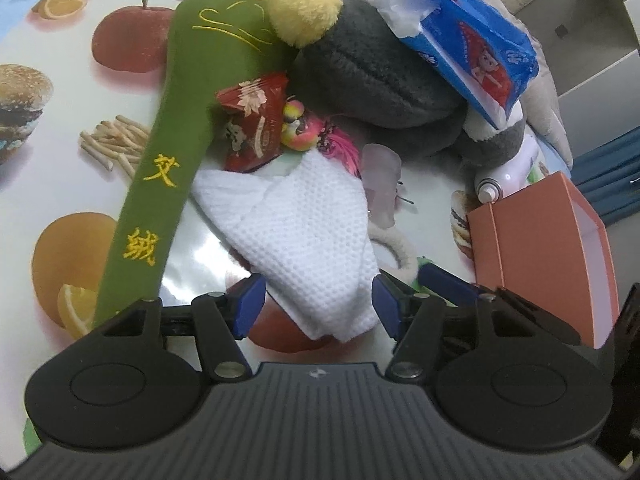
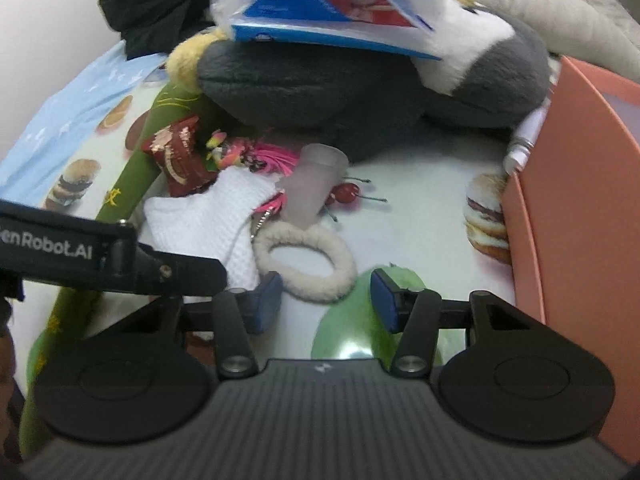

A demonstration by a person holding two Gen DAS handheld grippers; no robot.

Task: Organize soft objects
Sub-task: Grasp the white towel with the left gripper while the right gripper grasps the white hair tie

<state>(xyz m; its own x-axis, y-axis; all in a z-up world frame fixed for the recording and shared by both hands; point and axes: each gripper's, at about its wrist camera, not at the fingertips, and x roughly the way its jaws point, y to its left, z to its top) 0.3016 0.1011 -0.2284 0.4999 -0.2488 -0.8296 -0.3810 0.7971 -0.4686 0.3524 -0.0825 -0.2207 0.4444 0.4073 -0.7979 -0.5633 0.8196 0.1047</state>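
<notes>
Both grippers spread — maybe unladen.

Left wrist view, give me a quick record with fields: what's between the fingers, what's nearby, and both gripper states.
between fingers: white knit cloth, corner lying in the open left gripper
left of it: green plush stick
right: orange box
behind: gray plush toy with blue tissue pack on top
right gripper: open, by fuzzy hair tie
</notes>
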